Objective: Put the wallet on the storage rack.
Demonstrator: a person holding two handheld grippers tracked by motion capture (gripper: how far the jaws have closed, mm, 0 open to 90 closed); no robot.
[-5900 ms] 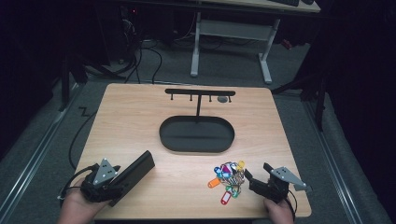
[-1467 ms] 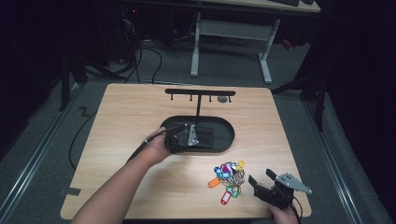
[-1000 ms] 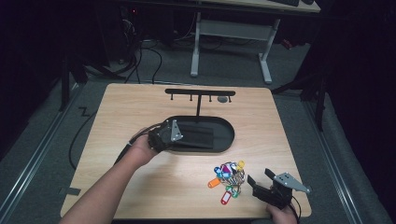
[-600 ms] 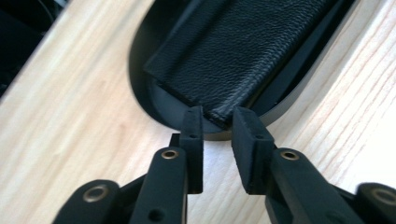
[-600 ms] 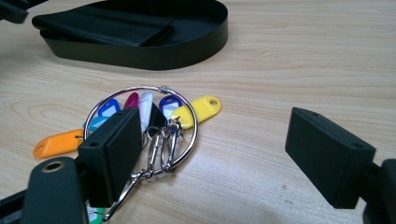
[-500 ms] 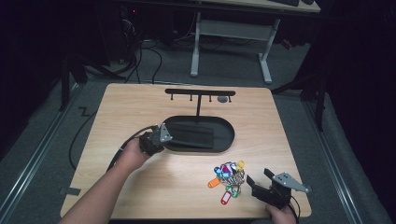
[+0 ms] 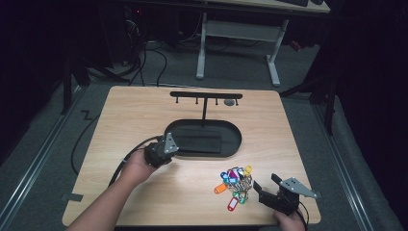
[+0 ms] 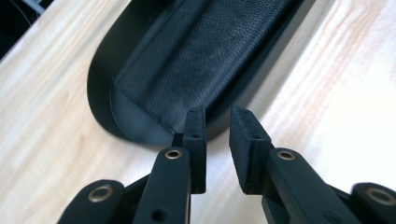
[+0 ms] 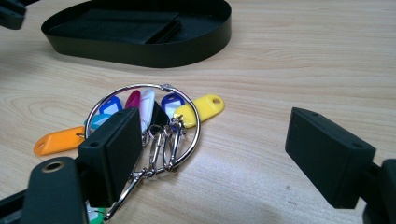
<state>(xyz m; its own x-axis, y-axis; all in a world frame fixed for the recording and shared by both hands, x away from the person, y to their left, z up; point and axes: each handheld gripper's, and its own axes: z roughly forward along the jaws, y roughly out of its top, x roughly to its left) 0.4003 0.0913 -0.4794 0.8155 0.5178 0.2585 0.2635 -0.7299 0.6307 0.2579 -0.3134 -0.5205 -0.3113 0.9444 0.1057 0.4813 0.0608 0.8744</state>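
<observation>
left tongs (image 7: 168, 144) withdrawn to tray (image 7: 226, 153) rim | wallet (image 7: 199, 143) inside | keys (image 7: 235, 183) apart

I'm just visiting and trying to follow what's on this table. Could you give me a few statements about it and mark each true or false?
1. A black wallet lies in the oval black tray. True.
2. The left gripper holds the wallet. False: nothing is between its nearly closed jaws, just outside the tray's rim.
3. The key ring with coloured tags hangs on the rack. False: it lies on the table.
4. The right gripper is open. True.
</observation>
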